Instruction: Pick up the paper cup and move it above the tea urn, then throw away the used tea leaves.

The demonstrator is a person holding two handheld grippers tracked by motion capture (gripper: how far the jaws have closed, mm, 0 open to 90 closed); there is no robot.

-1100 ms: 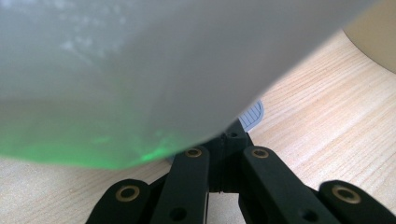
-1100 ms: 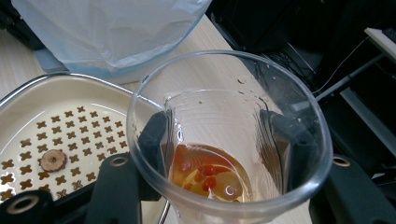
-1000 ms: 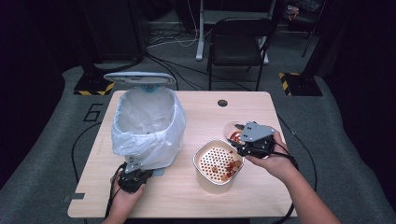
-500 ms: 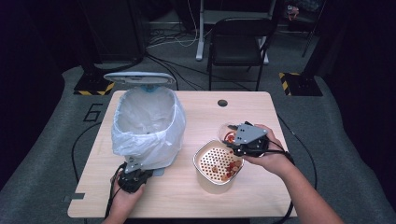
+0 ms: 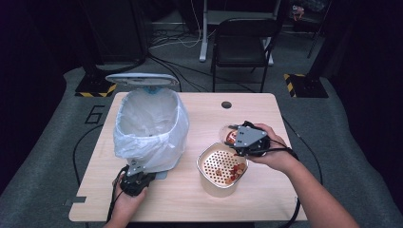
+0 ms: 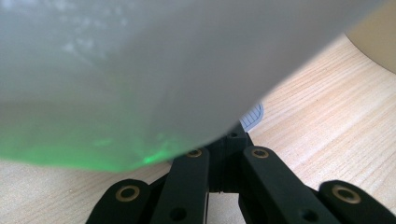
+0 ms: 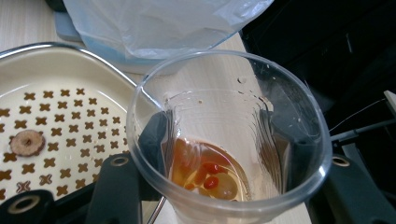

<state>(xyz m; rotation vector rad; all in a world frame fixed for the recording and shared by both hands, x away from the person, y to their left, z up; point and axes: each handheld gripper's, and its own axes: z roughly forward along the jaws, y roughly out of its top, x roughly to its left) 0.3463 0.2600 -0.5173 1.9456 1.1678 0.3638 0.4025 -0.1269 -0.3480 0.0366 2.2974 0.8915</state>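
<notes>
Above the table, high view: the right gripper (image 5: 240,138) holds a clear plastic cup (image 5: 230,136) tilted over the far rim of the perforated strainer bowl (image 5: 222,168), apparently so the leftover contents fall through the holes. Left of this gripper stands the bag-lined bin (image 5: 149,130); the left gripper (image 5: 135,175) sits at the bin's near base, probably to steady it. Open tabletop (image 5: 266,199) lies below the right gripper, free for withdrawal.

Ahead of the jaws, left gripper view: the jaws stand closed together under the white bag (image 6: 154,70), on bare wood; whether they pinch the bin's base cannot be told.

Between the jaws, right gripper view: the cup (image 7: 229,140) is clamped at its sides, red berries and liquid (image 7: 208,172) pooled inside. The strainer bowl (image 7: 56,107) lies just left, its rim beside the cup's lip.
</notes>
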